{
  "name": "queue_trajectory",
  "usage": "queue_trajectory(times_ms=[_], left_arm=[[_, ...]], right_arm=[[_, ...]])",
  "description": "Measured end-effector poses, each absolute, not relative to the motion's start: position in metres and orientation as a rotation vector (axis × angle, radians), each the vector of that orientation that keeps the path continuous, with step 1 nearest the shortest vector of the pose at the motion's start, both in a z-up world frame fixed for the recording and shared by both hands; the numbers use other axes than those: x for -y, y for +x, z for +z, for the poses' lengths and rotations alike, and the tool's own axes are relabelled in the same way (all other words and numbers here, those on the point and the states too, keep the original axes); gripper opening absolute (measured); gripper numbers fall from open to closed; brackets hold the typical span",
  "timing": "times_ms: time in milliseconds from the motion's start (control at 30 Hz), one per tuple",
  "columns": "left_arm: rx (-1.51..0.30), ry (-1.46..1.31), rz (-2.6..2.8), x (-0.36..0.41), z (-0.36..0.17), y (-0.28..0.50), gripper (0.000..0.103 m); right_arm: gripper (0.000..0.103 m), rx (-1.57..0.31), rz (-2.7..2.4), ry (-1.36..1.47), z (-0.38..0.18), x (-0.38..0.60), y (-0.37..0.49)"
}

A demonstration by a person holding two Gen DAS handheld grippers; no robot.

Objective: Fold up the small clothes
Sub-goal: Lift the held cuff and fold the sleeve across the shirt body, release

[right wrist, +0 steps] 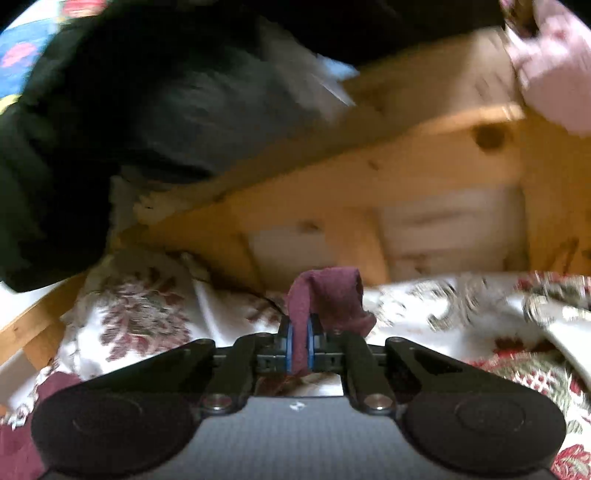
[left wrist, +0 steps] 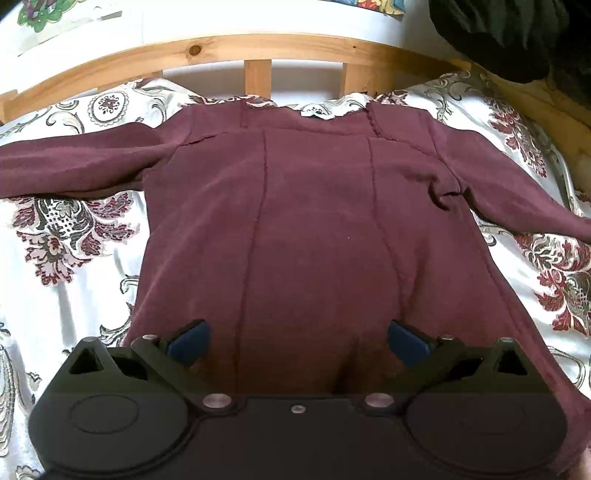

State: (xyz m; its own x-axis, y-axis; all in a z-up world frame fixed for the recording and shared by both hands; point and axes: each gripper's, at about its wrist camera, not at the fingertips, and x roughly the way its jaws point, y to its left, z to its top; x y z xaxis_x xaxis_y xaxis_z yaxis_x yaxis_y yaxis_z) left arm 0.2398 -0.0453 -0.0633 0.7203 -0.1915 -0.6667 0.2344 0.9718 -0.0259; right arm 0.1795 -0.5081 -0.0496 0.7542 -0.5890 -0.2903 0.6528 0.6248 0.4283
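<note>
A small maroon long-sleeved top (left wrist: 314,221) lies flat on the floral bedspread (left wrist: 66,229), neck towards the headboard, both sleeves spread out. My left gripper (left wrist: 299,341) is open and empty just above the top's lower hem, its blue pads (left wrist: 190,341) wide apart. In the right wrist view my right gripper (right wrist: 300,345) is shut on a fold of the maroon fabric (right wrist: 325,299), which looks like a sleeve end, and holds it up above the bedspread (right wrist: 147,314). That view is blurred.
A wooden slatted headboard (left wrist: 258,74) runs along the far side of the bed and also shows in the right wrist view (right wrist: 424,177). A dark garment or bag (left wrist: 517,33) hangs at the upper right; it also fills the right wrist view's upper left (right wrist: 129,110).
</note>
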Motion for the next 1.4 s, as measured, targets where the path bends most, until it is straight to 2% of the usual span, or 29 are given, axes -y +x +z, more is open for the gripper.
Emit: queue_trajectory(times_ms=[333,700,1067,1400], left_arm=[[-0.747,0.005,-0.180,0.029,-0.046,0.236,0.102],[-0.712,-0.076,-0.098,-0.006,-0.023,0.241,0.102],[-0.652,-0.179,-0.041,-0.041,-0.013,0.244,0.102],[-0.655,-0.265,-0.060,-0.053,-0.016,0.251,0.102]], right_arm=[[0.007,0.002,-0.513,0.260,-0.002,0.418,0.183],[0.007,0.054,-0.287,0.185,0.020,0.313,0.192],[0.007,-0.062,0.015,0.067,-0.017,0.198,0.207],[0.009,-0.275,0.170,0.039,-0.056,0.168,0.201]])
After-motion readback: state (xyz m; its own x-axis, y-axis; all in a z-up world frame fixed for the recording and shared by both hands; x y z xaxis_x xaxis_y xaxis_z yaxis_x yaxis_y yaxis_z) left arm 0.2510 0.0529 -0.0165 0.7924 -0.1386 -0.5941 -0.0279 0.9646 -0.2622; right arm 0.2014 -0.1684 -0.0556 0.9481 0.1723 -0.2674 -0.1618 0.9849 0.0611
